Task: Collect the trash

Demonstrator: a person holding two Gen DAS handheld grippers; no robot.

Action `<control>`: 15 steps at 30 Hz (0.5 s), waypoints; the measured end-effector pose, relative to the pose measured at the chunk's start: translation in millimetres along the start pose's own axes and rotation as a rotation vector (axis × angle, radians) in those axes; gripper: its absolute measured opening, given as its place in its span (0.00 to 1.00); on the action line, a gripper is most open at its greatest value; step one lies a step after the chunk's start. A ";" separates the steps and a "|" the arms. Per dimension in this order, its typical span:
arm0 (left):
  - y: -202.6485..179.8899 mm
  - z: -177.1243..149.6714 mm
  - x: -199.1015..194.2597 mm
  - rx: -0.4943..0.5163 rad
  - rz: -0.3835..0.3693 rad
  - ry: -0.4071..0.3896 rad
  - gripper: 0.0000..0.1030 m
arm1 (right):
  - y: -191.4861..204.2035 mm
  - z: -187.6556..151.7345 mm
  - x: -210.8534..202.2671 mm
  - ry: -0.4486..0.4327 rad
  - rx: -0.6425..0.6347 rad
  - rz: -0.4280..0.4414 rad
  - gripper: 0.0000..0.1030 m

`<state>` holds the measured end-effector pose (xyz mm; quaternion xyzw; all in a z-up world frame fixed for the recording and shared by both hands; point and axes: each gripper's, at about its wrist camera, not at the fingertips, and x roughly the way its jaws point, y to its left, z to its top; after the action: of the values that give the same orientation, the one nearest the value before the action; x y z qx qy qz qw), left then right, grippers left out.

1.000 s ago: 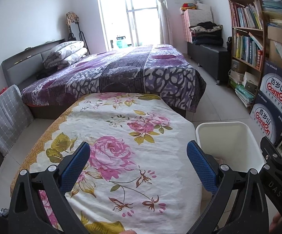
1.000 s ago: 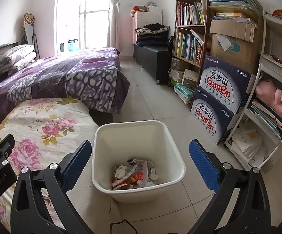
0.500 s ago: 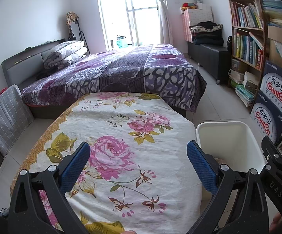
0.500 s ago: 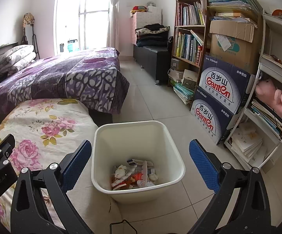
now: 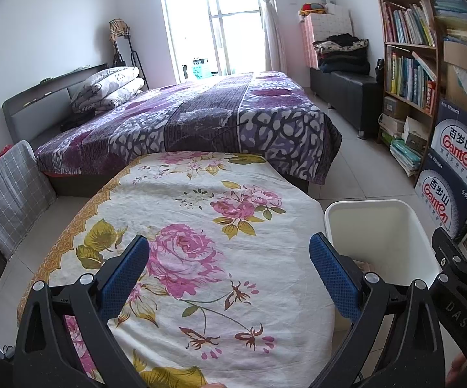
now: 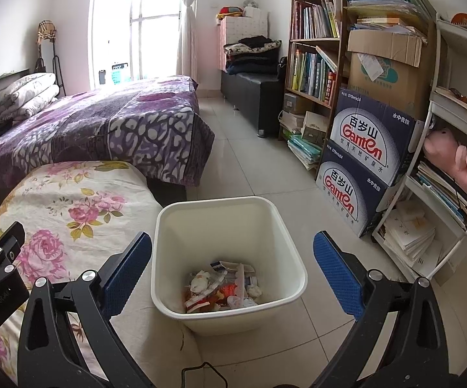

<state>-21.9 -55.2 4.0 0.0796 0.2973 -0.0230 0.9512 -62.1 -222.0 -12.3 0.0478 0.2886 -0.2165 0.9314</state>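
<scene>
A white plastic trash bin stands on the tiled floor beside a table with a floral cloth. Crumpled wrappers and paper trash lie in its bottom. My right gripper is open and empty, held above the bin's near rim. My left gripper is open and empty above the floral cloth, with the bin to its right. No loose trash shows on the cloth.
A bed with a purple quilt lies beyond the table. A bookshelf and stacked Ganten water boxes line the right wall, with a white rack of papers nearer. A black cable lies on the floor.
</scene>
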 end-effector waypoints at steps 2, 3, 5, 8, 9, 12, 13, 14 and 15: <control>0.1 0.0 0.2 0.002 0.001 0.000 0.93 | 0.2 -0.9 0.8 -0.001 -0.001 -0.001 0.93; 0.1 0.0 0.1 0.001 0.000 0.001 0.93 | 0.3 -0.9 0.9 -0.001 -0.001 0.000 0.93; -0.1 0.2 0.0 0.000 0.000 0.000 0.93 | -0.1 -0.9 0.6 0.000 -0.001 0.001 0.93; -0.1 -0.4 0.9 0.002 0.000 0.001 0.93 | 0.3 -0.8 0.7 -0.001 -0.001 -0.001 0.93; 0.0 -0.9 1.2 0.002 0.000 0.001 0.93 | 0.3 -0.8 0.6 -0.001 0.000 -0.001 0.93; 0.0 -1.0 1.3 0.003 0.000 0.001 0.93 | 0.0 -0.7 0.8 0.000 0.000 0.000 0.93; -0.1 -1.0 1.2 0.003 0.001 0.001 0.93 | -0.3 -0.7 0.6 0.000 0.000 0.000 0.93; -0.2 -0.9 1.3 0.003 0.001 0.001 0.93 | -0.2 -0.6 0.7 0.000 -0.001 0.000 0.93; -0.3 -1.0 1.4 0.003 0.001 0.002 0.93 | -0.1 -0.6 0.8 0.000 -0.001 0.000 0.93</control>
<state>-21.3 -55.3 2.4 0.0814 0.2980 -0.0230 0.9508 -61.9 -222.3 -13.3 0.0475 0.2887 -0.2164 0.9314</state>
